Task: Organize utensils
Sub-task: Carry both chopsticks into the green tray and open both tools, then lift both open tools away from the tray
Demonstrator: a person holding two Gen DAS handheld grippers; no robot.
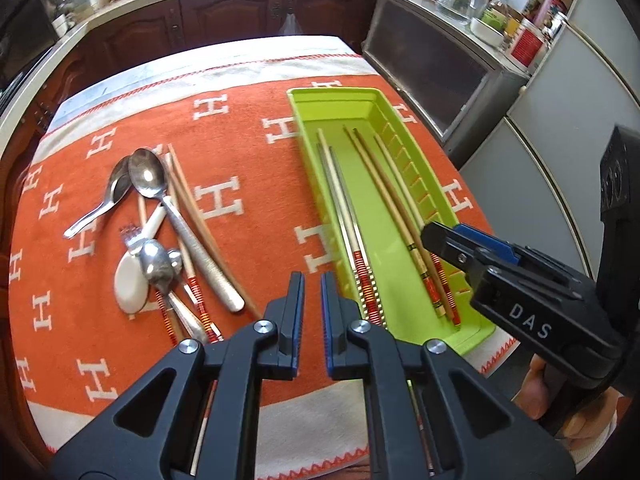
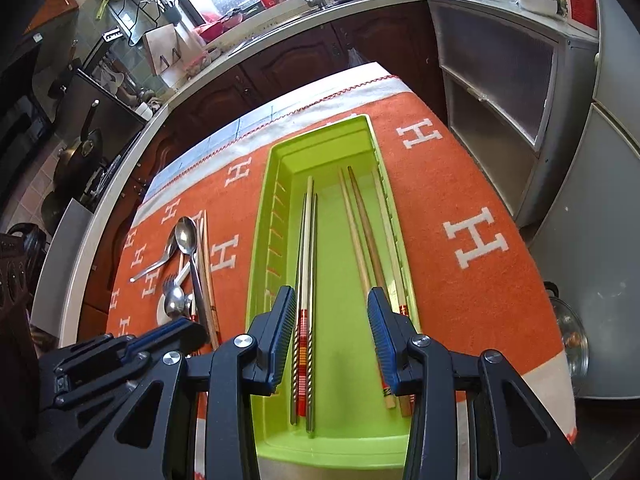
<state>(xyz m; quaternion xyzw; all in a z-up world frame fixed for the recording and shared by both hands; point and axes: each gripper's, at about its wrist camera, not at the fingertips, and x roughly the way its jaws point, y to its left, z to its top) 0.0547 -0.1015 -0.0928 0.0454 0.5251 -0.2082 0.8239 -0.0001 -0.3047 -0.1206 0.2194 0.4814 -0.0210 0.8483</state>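
Note:
A lime green tray lies on the orange cloth and holds several chopsticks lengthwise. A pile of utensils lies left of it: metal spoons, a white spoon, a fork and more chopsticks. My left gripper hovers over the cloth between pile and tray, jaws a narrow gap apart and empty. My right gripper is open and empty above the tray's near end; it also shows in the left wrist view.
The table is covered by an orange cloth with white H letters. Dark wood cabinets and a counter stand behind. A grey cabinet and fridge stand to the right. A glass pot lid sits off the table's right edge.

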